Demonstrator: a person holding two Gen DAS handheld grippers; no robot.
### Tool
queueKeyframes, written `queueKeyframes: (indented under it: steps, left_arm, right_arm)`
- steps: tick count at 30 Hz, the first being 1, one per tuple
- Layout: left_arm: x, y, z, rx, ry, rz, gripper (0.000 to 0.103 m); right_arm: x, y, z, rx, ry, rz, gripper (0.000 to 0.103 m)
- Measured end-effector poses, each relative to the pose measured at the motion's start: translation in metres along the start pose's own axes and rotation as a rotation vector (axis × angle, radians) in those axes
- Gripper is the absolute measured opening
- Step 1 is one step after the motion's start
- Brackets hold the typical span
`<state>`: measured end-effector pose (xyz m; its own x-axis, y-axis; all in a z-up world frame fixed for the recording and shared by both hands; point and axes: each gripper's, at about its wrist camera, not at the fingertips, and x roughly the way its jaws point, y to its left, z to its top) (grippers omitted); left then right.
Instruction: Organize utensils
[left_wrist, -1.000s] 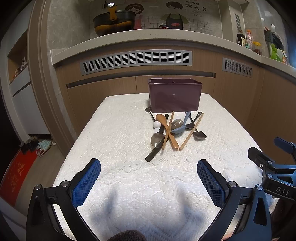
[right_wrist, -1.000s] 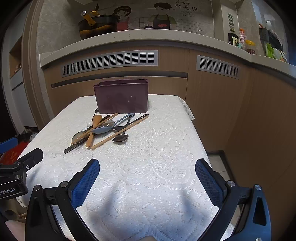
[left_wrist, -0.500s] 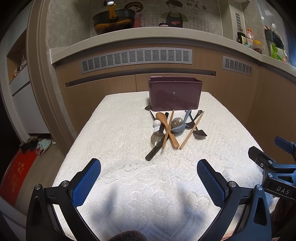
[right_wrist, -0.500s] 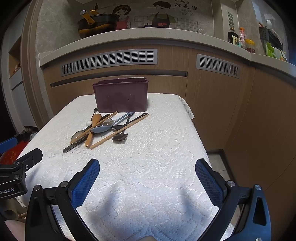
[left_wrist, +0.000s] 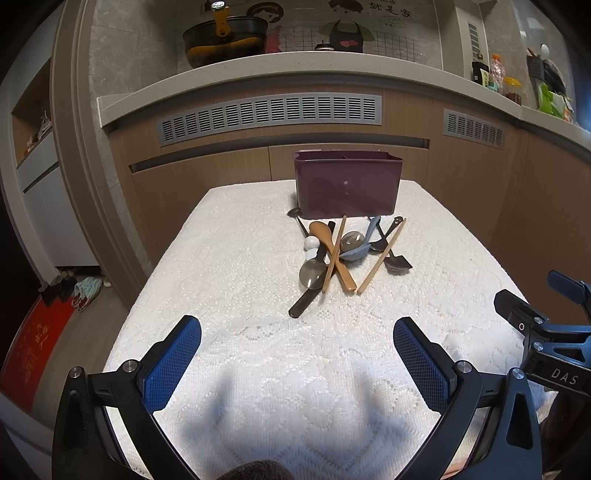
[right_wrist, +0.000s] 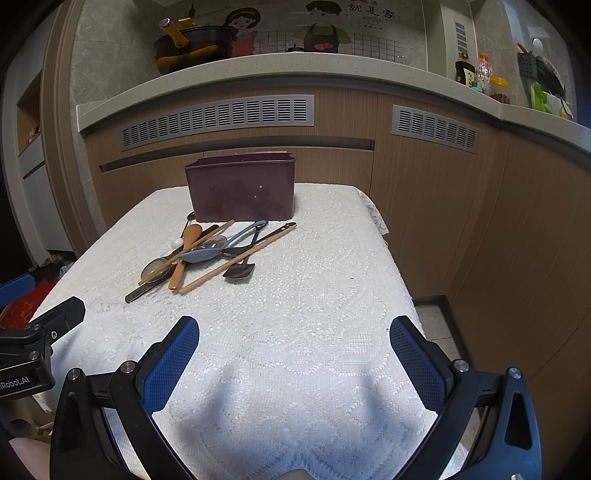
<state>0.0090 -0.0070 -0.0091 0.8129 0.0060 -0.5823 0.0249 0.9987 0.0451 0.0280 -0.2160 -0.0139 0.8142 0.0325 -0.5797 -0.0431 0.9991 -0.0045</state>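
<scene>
A heap of utensils (left_wrist: 343, 254) (right_wrist: 207, 254) lies on the white lace tablecloth in front of a dark purple holder box (left_wrist: 347, 182) (right_wrist: 242, 192). The heap has a wooden spoon (left_wrist: 332, 254), two wooden chopsticks (left_wrist: 380, 256), a blue-grey spoon (right_wrist: 207, 254), a black-handled clear spoon (left_wrist: 310, 284) and dark metal spoons. My left gripper (left_wrist: 297, 356) hovers open over the near part of the table, short of the heap. In the right wrist view my right gripper (right_wrist: 293, 356) is open too, to the right of the heap. Both hold nothing.
The table (right_wrist: 332, 295) ends at a drop on the right, with brown cabinets (right_wrist: 480, 221) beyond. A counter (left_wrist: 295, 66) with a pan runs behind. The right gripper's body (left_wrist: 543, 332) shows at the left view's right edge, the left one's (right_wrist: 33, 339) at the right view's left edge.
Both views have crept slightly forward toward the heap and box. Both grippers stay open and nothing on the table has moved.
</scene>
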Motion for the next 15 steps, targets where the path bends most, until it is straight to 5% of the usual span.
queueKeyframes:
  steps: [15]
  left_arm:
    - [-0.0001,0.0011,-0.0001,0.000,0.003,0.000,0.103]
  right_arm:
    - [0.0002,0.0003,-0.0008,-0.003,-0.001,-0.002,0.103]
